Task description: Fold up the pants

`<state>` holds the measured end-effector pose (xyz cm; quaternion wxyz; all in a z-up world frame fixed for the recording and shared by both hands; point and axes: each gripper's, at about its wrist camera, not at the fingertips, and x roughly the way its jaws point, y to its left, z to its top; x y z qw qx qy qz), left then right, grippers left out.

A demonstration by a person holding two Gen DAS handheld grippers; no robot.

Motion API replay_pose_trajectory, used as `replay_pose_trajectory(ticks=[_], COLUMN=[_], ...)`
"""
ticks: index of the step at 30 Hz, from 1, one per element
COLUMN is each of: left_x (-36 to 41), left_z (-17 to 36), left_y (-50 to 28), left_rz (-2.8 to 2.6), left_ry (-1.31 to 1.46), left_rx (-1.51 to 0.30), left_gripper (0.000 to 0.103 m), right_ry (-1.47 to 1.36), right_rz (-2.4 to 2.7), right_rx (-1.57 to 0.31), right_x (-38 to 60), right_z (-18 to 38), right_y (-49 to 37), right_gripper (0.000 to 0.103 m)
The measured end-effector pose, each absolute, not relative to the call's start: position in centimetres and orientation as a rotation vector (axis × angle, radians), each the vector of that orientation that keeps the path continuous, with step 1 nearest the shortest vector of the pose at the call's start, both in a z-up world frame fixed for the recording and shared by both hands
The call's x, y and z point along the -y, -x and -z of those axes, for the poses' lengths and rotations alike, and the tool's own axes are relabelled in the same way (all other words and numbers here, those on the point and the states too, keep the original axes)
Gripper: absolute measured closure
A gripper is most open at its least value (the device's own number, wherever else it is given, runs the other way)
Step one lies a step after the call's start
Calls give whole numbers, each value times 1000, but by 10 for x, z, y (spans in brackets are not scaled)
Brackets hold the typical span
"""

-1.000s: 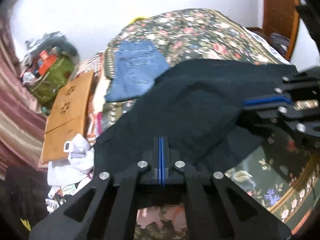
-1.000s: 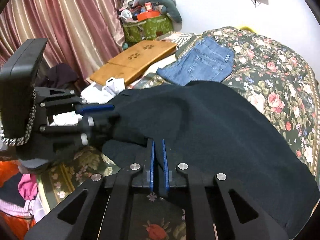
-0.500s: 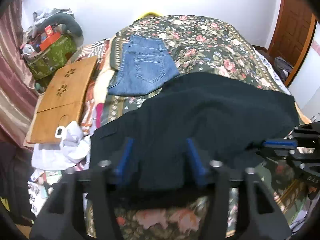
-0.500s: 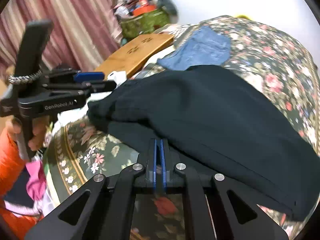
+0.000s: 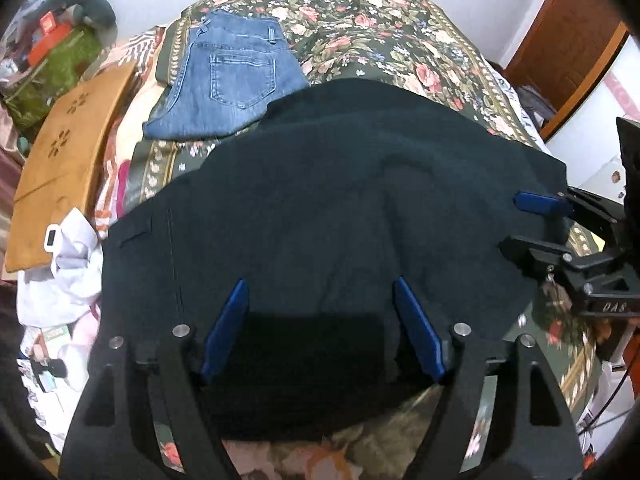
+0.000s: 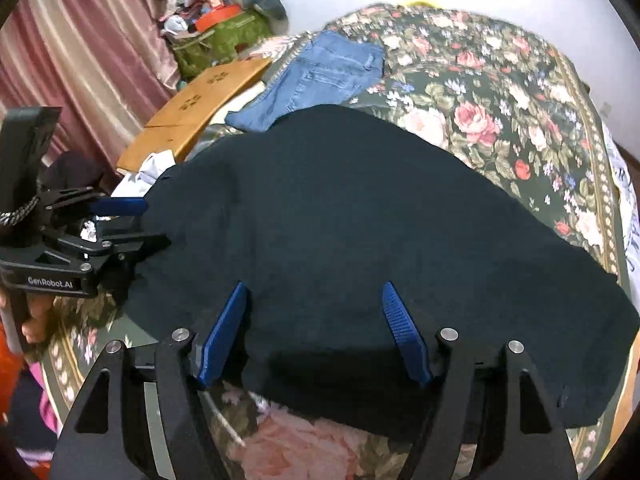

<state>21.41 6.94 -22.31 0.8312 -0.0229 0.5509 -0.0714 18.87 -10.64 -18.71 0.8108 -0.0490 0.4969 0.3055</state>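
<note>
Dark navy pants (image 5: 340,208) lie folded flat across the floral bed; they also show in the right wrist view (image 6: 360,232). My left gripper (image 5: 320,300) is open above the near edge of the pants, holding nothing. It also shows in the right wrist view (image 6: 136,220) at the pants' left end. My right gripper (image 6: 314,304) is open above the near edge, empty. It shows in the left wrist view (image 5: 528,224) at the pants' right end.
Folded blue jeans (image 5: 232,80) lie behind the dark pants on the floral bedspread (image 5: 380,32). A wooden lap board (image 5: 68,152), white cloth (image 5: 68,272) and a green bag (image 6: 216,40) sit at the left. A wooden door (image 5: 572,40) is at the right.
Both grippers have let go of the dark pants and opened. The pants now lie flat on the bed. Both grippers have drawn back toward the near edge.
</note>
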Motion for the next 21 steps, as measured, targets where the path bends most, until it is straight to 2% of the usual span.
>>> replay_pose_trajectory(ticks=[12,21], left_x=[-70,-76], left_z=[217,188], left_y=[-175,-175], left_rz=[129,53], left_ry=[36,46], left_rx=[-1125,-1053], left_gripper=[27,27], right_ry=[83,-90], right_rz=[-648,-450], right_rx=[-1008,-927], right_x=[132,209], right_z=[177,154], right_y=[-157,-142], right_gripper=[36,35])
